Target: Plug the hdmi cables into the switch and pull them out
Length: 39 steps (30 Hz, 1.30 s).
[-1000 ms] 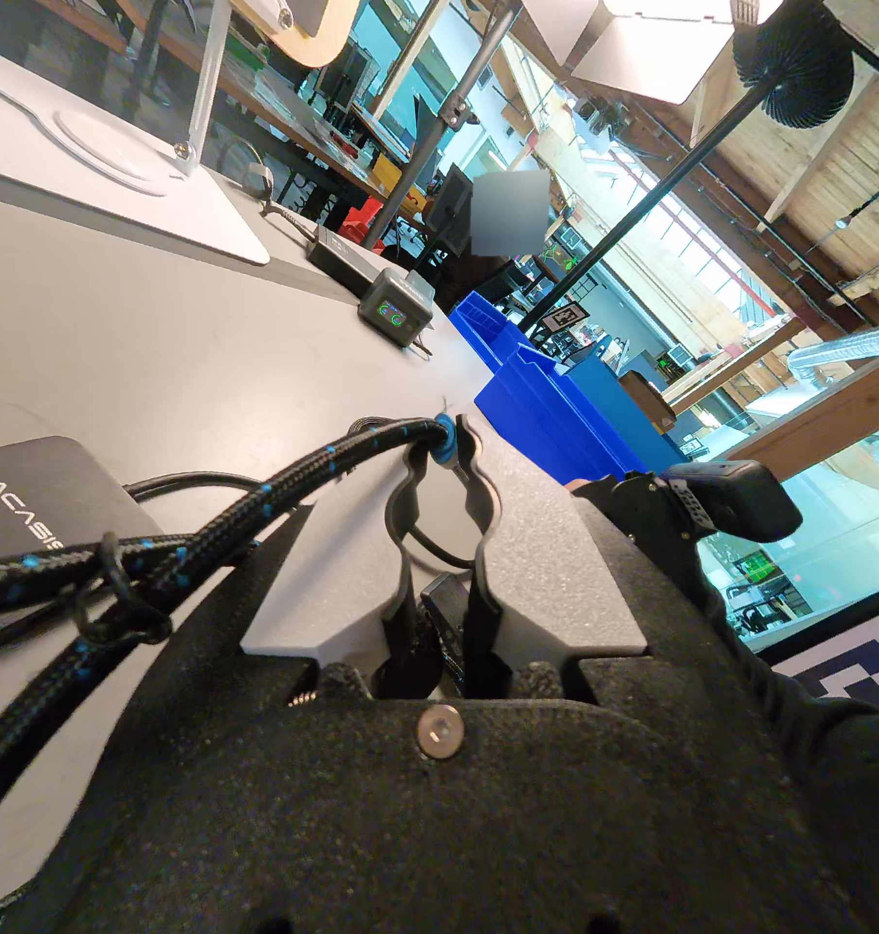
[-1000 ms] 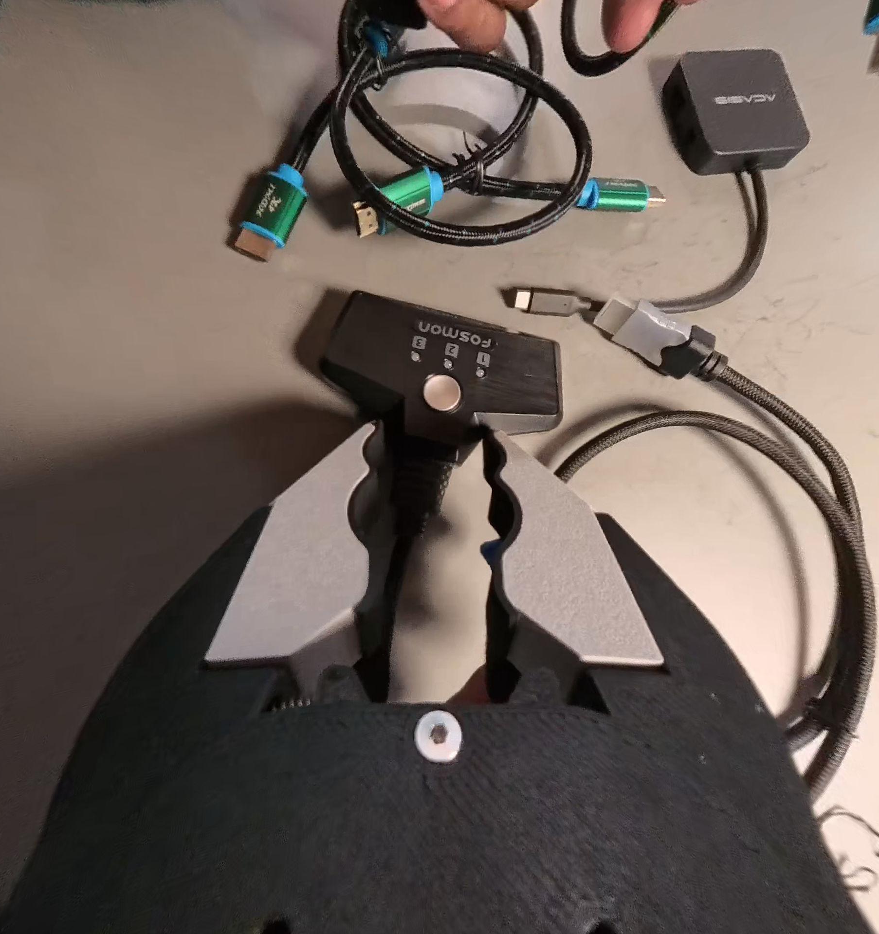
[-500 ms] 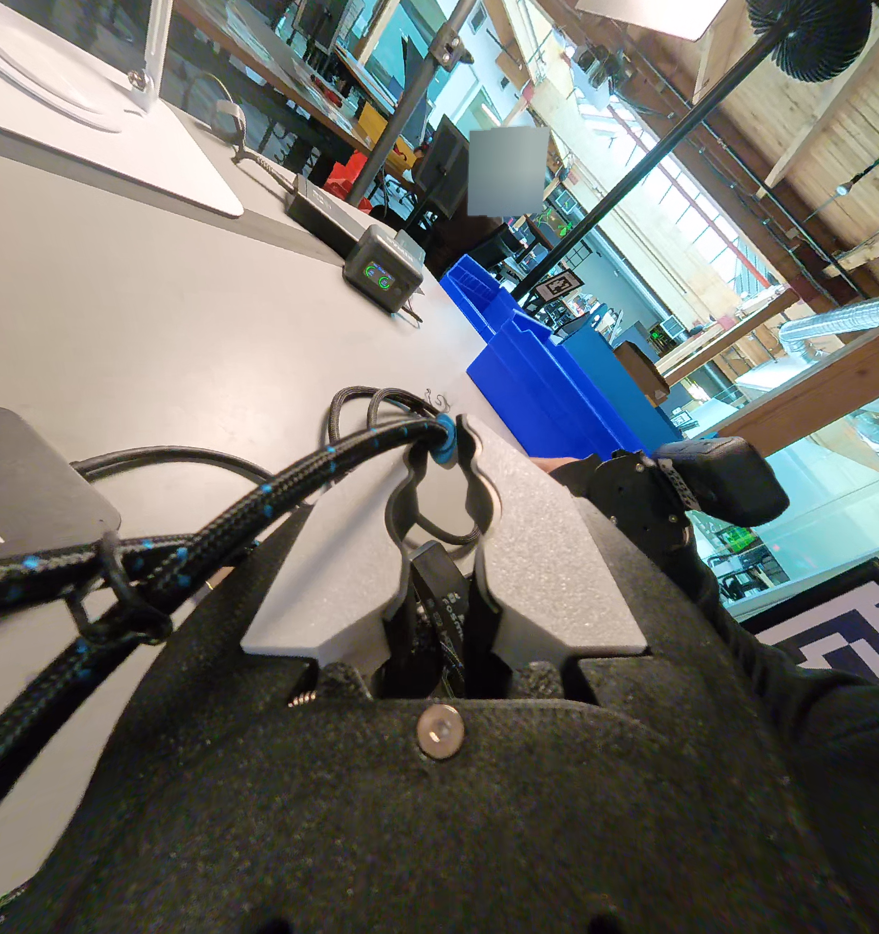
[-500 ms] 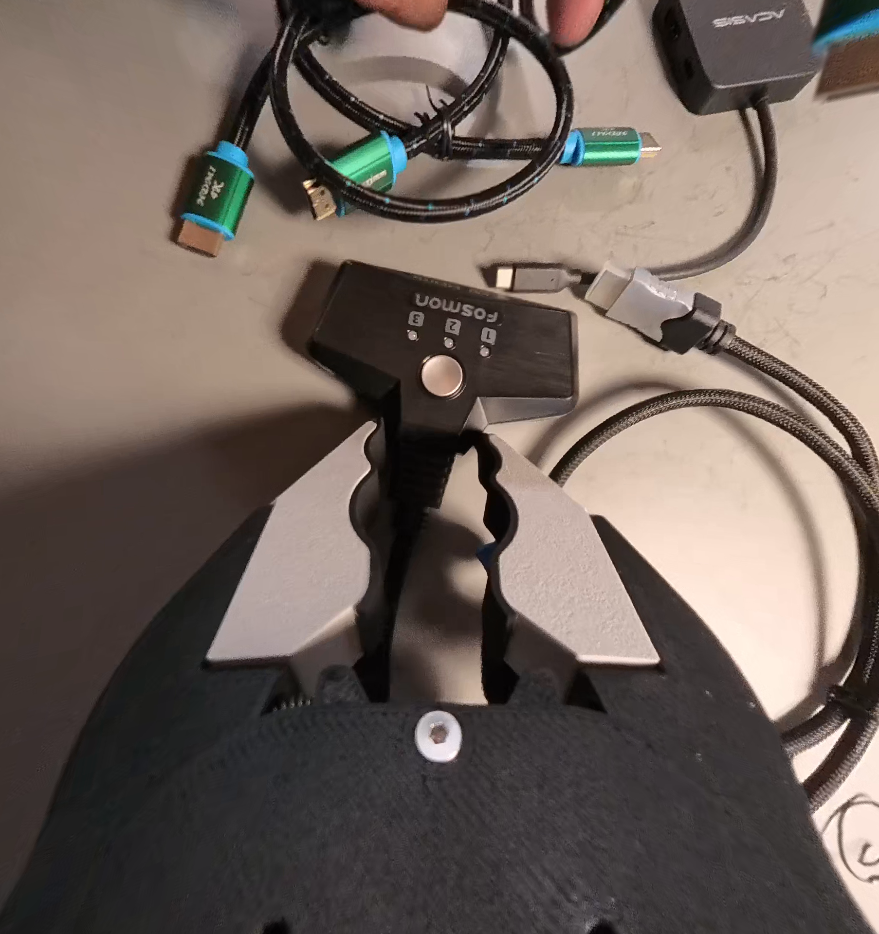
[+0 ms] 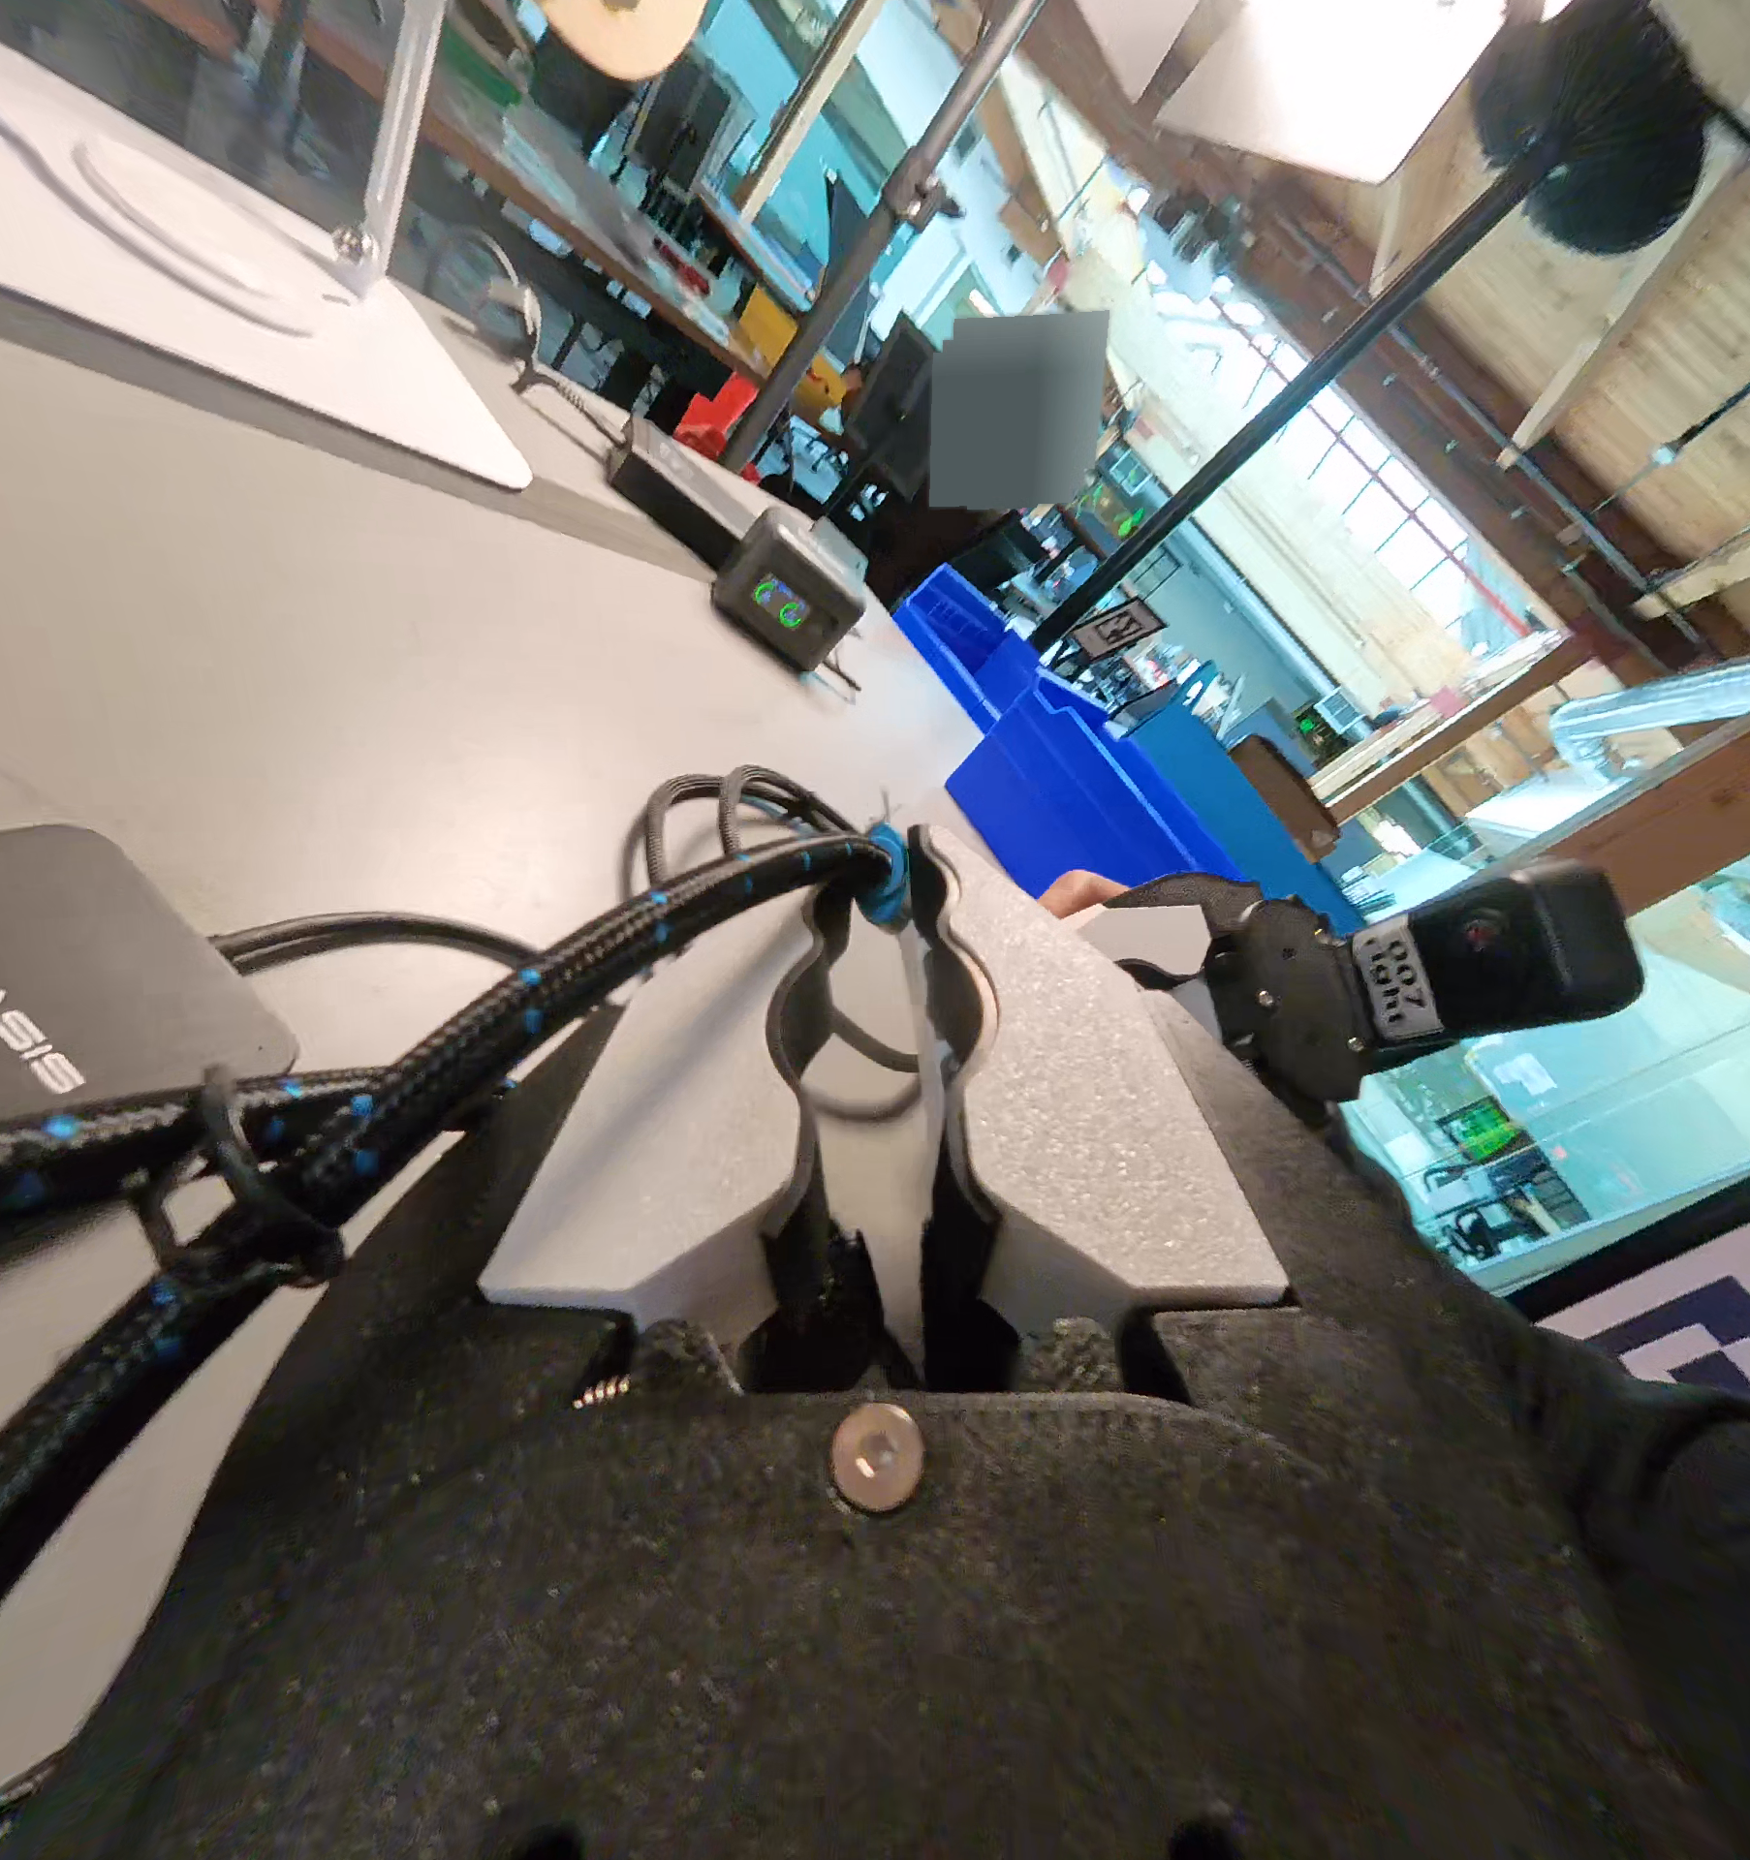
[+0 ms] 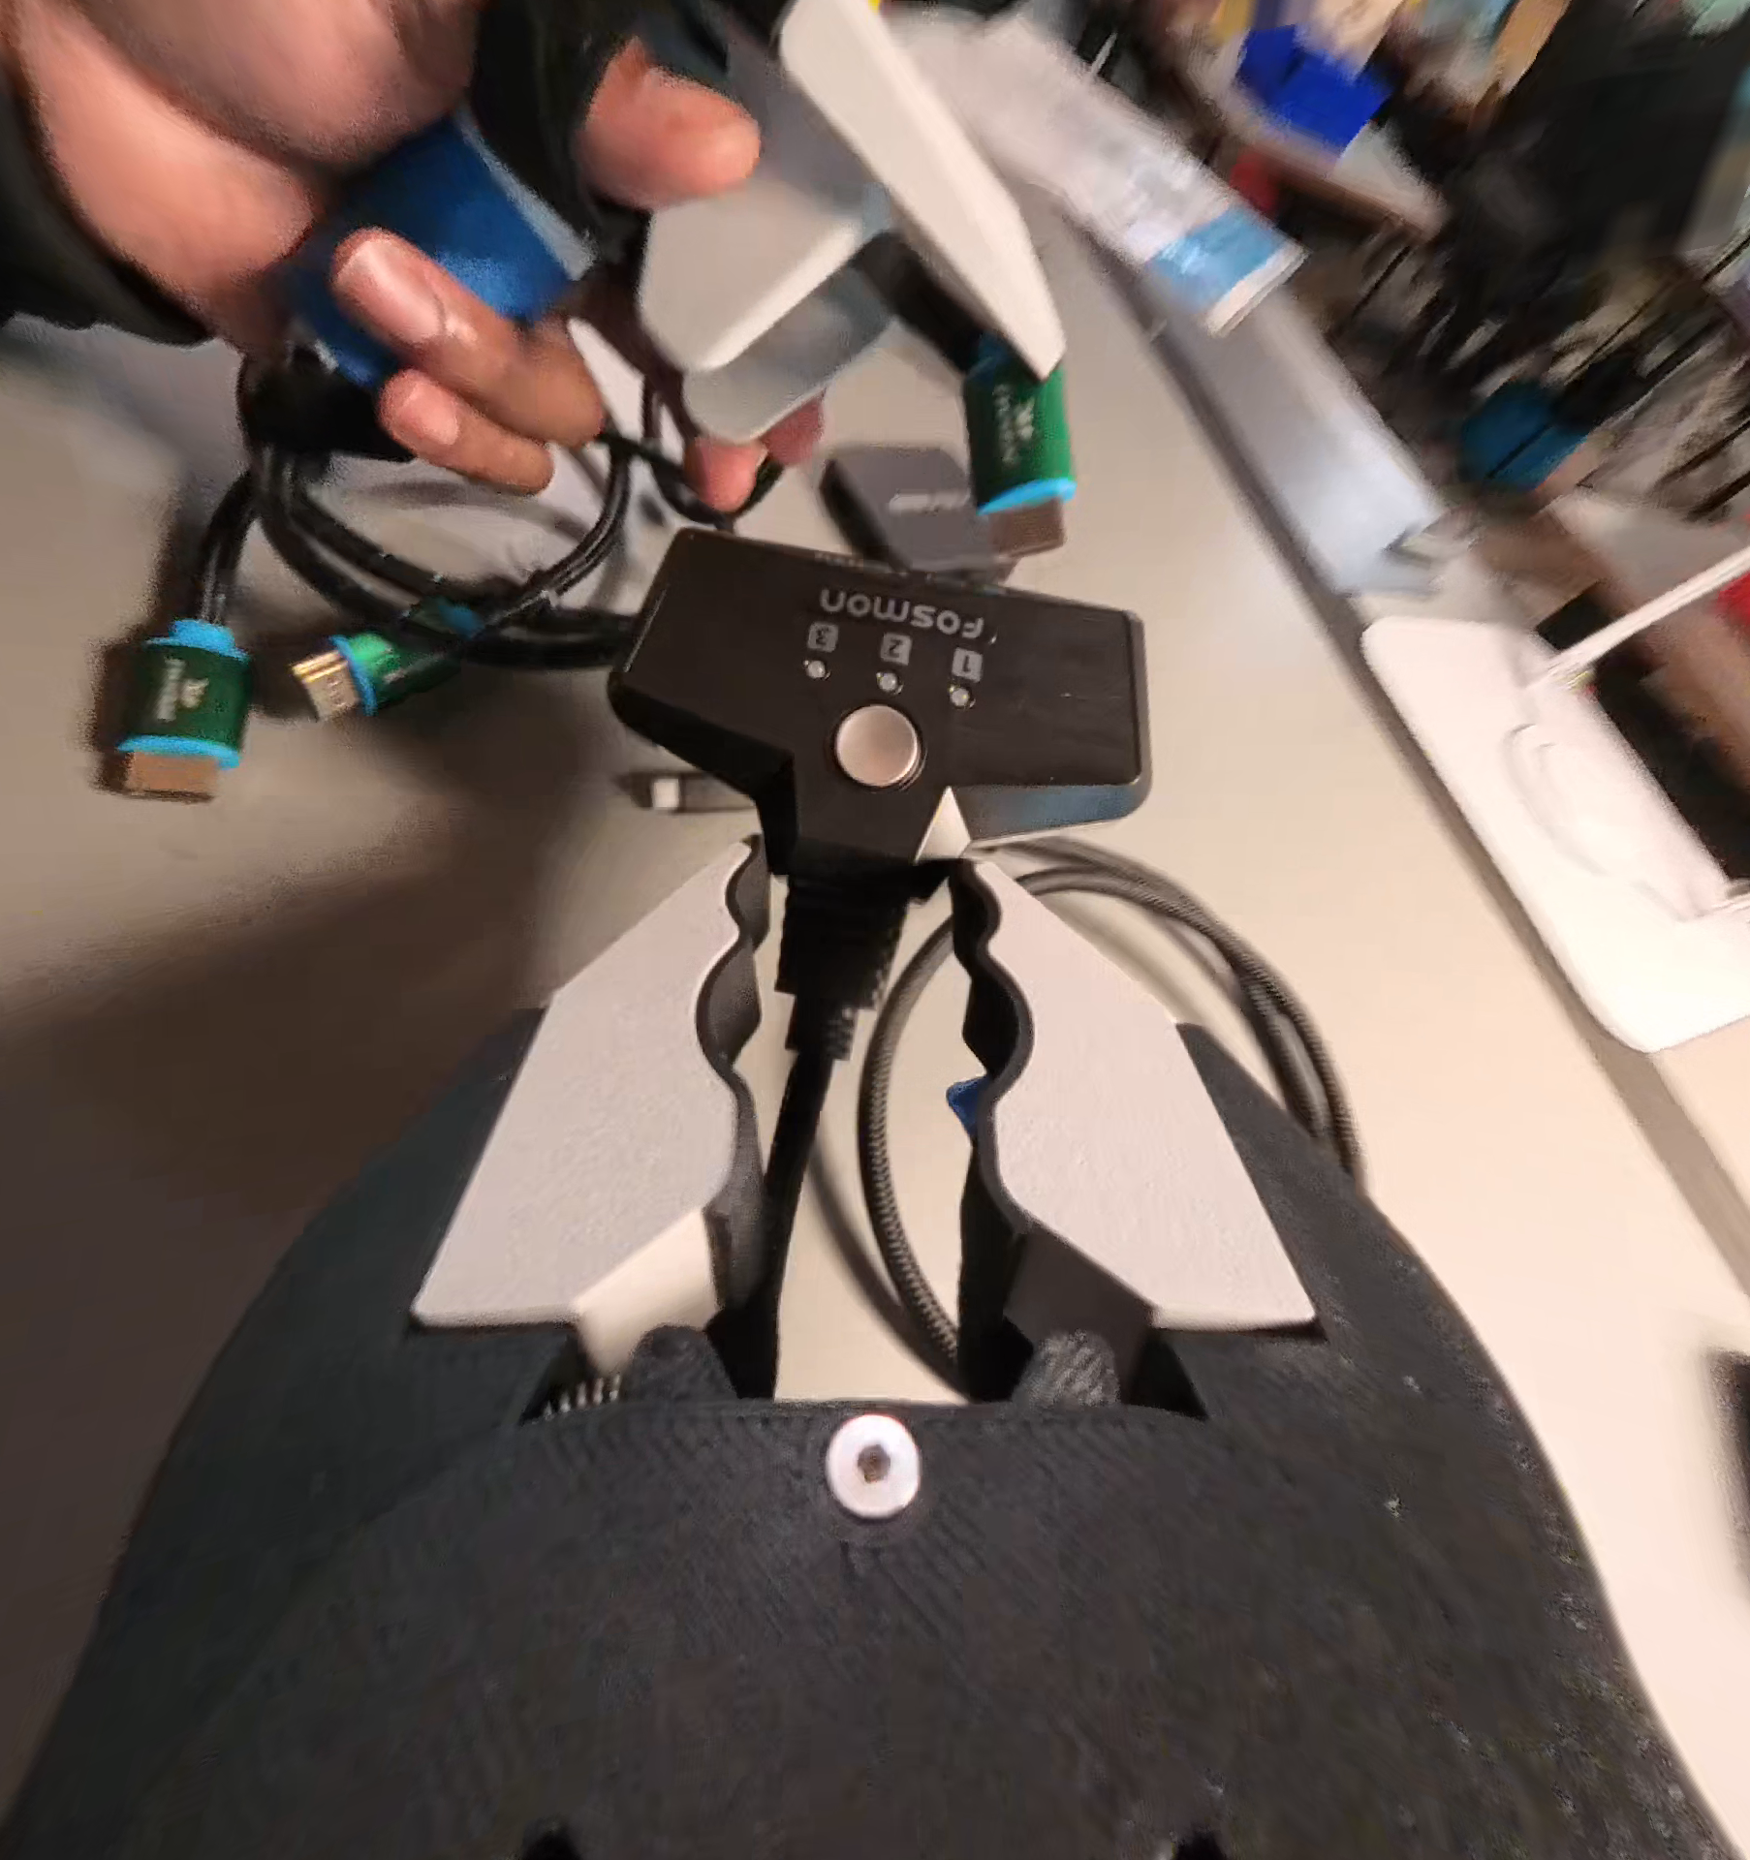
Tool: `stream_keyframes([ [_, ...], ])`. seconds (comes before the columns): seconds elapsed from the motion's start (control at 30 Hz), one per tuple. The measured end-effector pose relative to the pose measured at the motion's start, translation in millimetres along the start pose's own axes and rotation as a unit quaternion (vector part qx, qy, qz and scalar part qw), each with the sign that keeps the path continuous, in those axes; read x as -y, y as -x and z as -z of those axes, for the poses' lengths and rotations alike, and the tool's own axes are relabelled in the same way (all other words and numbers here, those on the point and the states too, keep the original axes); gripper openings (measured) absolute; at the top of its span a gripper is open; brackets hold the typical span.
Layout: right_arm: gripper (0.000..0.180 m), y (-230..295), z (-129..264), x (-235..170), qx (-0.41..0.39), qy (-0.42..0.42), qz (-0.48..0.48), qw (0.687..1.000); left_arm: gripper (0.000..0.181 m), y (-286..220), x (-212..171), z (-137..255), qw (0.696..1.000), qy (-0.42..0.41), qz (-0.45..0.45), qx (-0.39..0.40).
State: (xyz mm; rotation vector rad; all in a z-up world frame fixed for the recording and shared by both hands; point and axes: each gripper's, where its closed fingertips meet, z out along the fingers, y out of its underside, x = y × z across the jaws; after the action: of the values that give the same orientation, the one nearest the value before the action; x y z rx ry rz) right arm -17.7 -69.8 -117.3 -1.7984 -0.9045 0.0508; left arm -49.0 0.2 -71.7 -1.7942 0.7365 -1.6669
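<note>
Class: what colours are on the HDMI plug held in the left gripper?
HDMI plug: green shell, light blue collar, metal tip. Clearest in the right wrist view.

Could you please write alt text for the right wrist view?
The right tool grips the black switch by its cable stub, lifted off the grey table, while the left tool brings a green HDMI plug toward it.

A grey bench (image 5: 277, 644) stretches toward a bright, open workshop. Blue bins (image 5: 1082, 785) sit at its far right edge, a white lamp base (image 5: 247, 332) on its far left. Beyond, black poles (image 5: 1243, 423) cross large windows (image 5: 1374, 523) under a timber ceiling (image 5: 1656, 332), with cluttered desks (image 5: 589, 181) behind.
</note>
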Motion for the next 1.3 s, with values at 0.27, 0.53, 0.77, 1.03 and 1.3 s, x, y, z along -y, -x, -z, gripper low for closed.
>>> stream_keyframes([
  [0.27, 0.037, -8.9, 3.8, 15.2, -0.059, -0.070, 0.071, 0.993, 0.012, -26.7, 11.1, 4.1, 0.997, -0.028, -0.020, -0.062],
  [0.53, 0.037, -1.2, 0.4, 7.6, -0.068, -0.037, 0.167, 0.983, 0.012, -18.5, -2.5, 3.2, 0.998, 0.036, 0.005, -0.052],
  [0.77, 0.037, -1.7, -2.6, 1.9, -0.079, -0.012, 0.199, 0.977, 0.012, -22.5, -4.9, 3.1, 0.997, 0.046, 0.005, -0.062],
  [1.03, 0.037, -1.6, -2.6, 0.5, -0.081, -0.009, 0.211, 0.974, 0.012, -20.2, -6.3, 2.1, 0.997, 0.046, 0.010, -0.063],
  [1.3, 0.037, -0.7, -2.3, -3.2, -0.080, 0.002, 0.231, 0.970, 0.012, -18.4, -9.5, 1.4, 0.997, 0.060, -0.026, -0.047],
])
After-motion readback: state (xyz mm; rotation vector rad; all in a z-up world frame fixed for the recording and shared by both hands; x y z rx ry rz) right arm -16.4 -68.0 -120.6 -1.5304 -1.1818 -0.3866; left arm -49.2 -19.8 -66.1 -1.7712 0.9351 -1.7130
